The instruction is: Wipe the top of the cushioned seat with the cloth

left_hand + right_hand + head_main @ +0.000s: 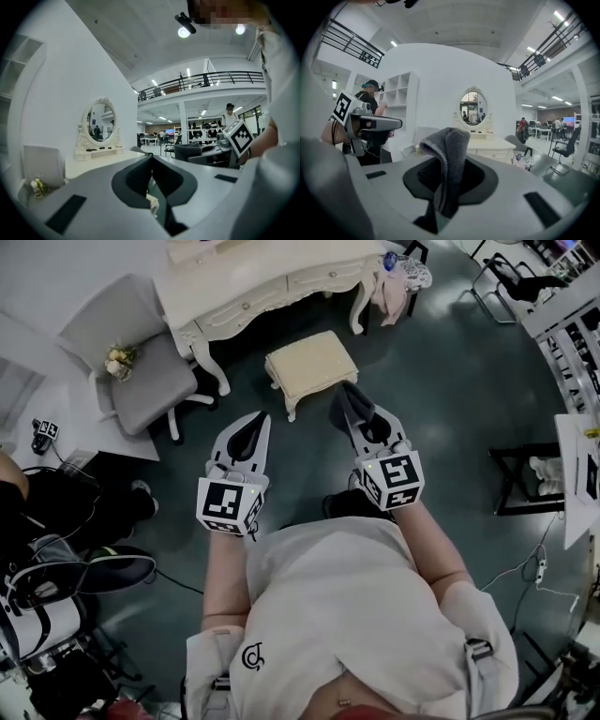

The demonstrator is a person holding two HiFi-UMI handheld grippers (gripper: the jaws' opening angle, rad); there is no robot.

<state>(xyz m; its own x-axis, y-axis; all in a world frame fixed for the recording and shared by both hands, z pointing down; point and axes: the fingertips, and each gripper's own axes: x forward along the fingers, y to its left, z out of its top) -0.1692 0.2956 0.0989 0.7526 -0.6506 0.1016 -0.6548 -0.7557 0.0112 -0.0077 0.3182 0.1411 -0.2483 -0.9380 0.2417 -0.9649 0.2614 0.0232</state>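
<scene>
The person stands facing the seat [311, 363], a cream cushioned stool on the floor just in front of the white table [272, 282], with a grey chair [141, 376] off to the left. The right gripper [359, 416] has its fingers clamped on the grey cloth [449, 154], which folds up over the tips and hangs down between them. The left gripper [257, 424] is pressed closed on nothing. Both are held in the air short of the seat, apart from it
</scene>
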